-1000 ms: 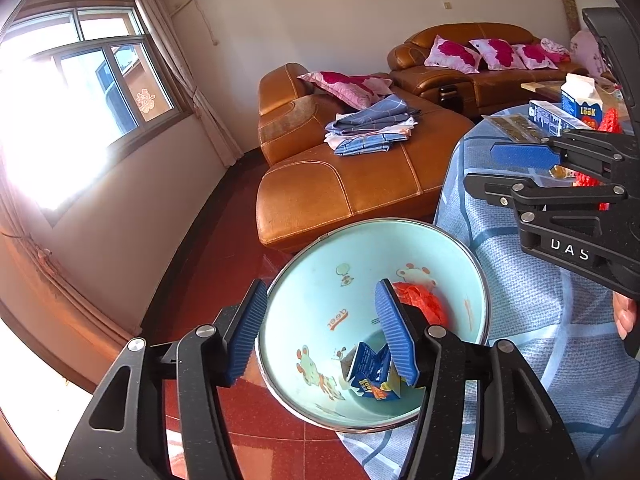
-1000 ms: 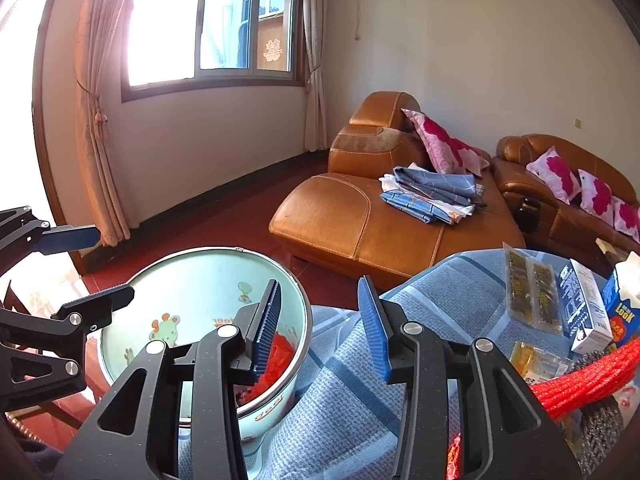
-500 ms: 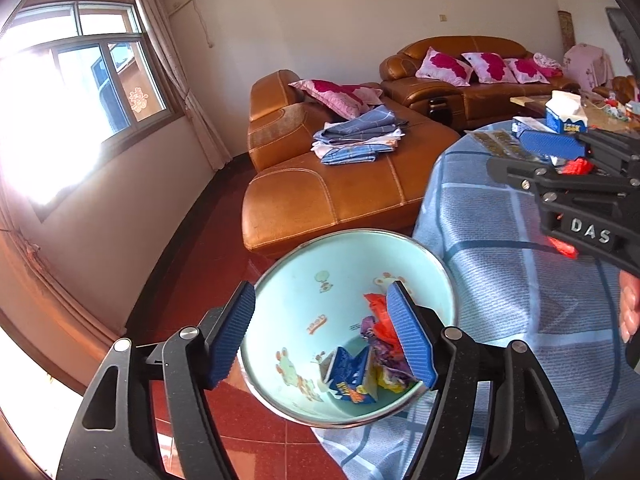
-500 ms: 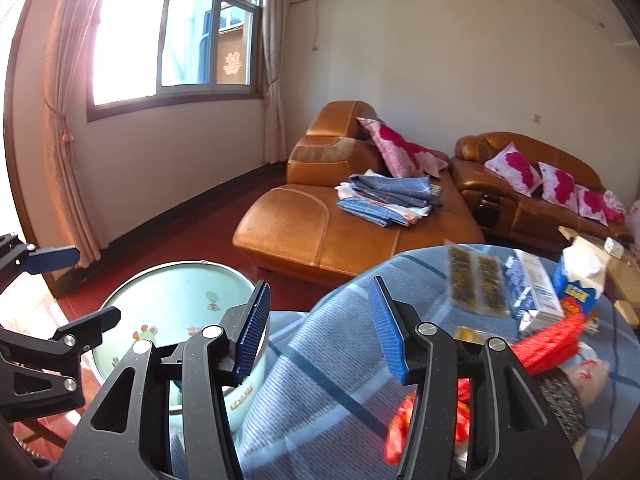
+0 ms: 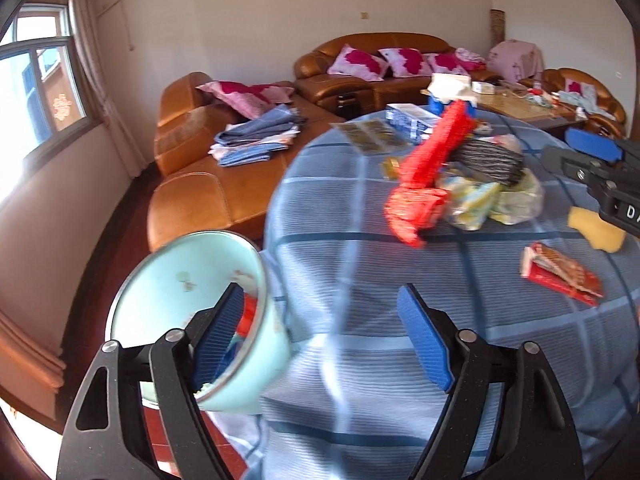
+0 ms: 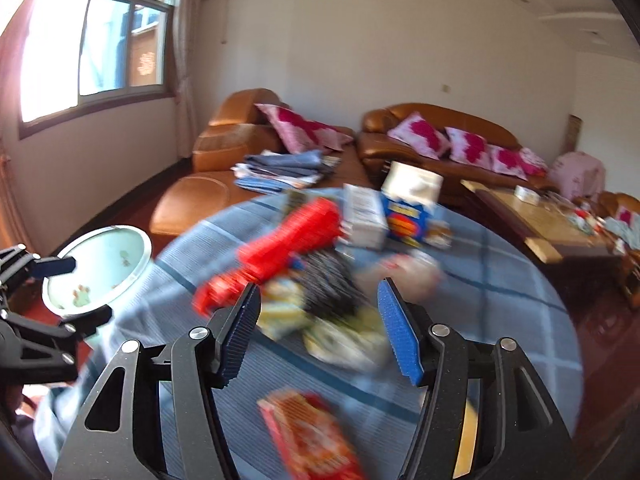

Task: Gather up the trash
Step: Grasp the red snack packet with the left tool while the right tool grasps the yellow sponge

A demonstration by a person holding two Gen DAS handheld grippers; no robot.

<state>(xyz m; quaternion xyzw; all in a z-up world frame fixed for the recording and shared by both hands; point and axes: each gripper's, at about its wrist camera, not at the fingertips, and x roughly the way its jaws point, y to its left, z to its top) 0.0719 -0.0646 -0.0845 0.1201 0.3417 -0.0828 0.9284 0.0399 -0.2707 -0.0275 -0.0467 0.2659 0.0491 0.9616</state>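
The pale blue enamel bowl [image 5: 180,280] stands off the table's left edge with red and blue scraps inside; it also shows as the bowl [image 6: 100,264]. My left gripper [image 5: 322,340] hovers over the blue checked tablecloth [image 5: 360,264], its jaws opening with nothing between them. A red wrapper [image 5: 560,276] lies to its right. My right gripper [image 6: 320,332] hangs above the litter pile, jaws opening and empty, with the red wrapper [image 6: 312,436] blurred just below it. A red net bag [image 6: 288,244] and crumpled plastic bags [image 5: 480,200] lie mid-table.
A yellow sponge [image 5: 596,228] sits near the right gripper's tip [image 5: 596,152]. A milk carton [image 6: 408,208], a white box [image 6: 364,216] and a black mesh [image 5: 488,156] stand at the far side. Brown leather sofas [image 5: 216,196] with folded cloths lie beyond.
Both views have swung right, from the bowl to the littered table. The bowl now sits at the left of each view. Both pairs of jaws stand wider apart.
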